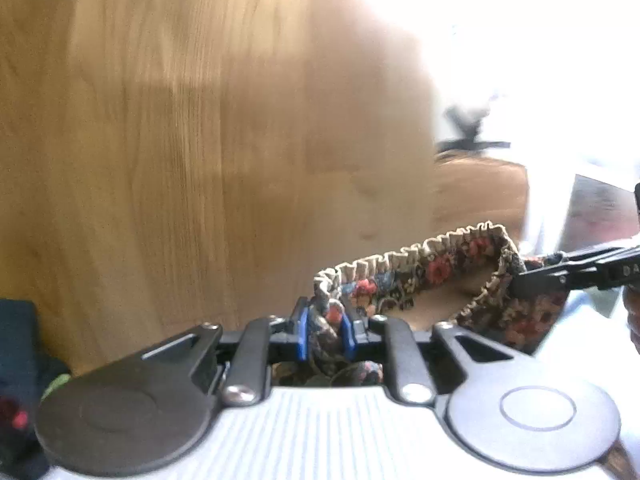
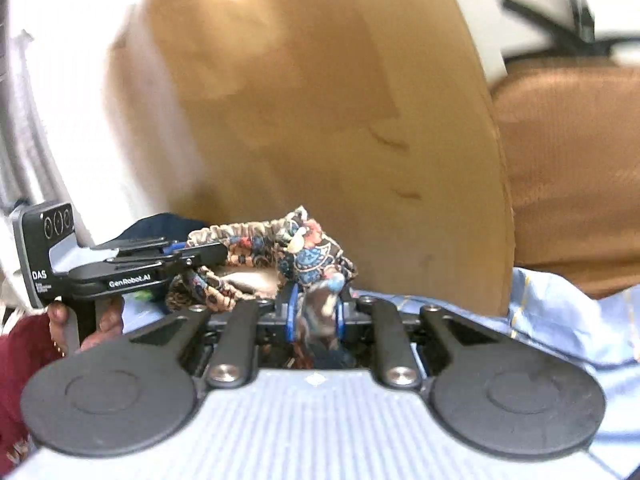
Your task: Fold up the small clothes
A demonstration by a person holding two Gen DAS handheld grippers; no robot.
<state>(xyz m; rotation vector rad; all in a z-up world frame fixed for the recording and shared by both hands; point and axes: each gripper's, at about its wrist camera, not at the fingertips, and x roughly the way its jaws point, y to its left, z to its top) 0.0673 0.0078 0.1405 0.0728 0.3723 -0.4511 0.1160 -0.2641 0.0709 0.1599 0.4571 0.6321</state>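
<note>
The left gripper [image 1: 325, 330] and right gripper [image 2: 316, 314] each pinched the floral garment [image 1: 420, 276], its waistband stretched lower-left to upper-right.

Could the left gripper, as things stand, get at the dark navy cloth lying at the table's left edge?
Probably not yet: the left gripper is shut on the floral elastic-waist garment, which the right gripper also pinches. The dark navy cloth itself lies uncovered.

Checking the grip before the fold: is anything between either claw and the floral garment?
Nothing visible. The left claw is shut directly on the floral-print elastic-waisted garment, and the right claw is shut on its other end, the waistband stretched between them above the wooden table.
</note>
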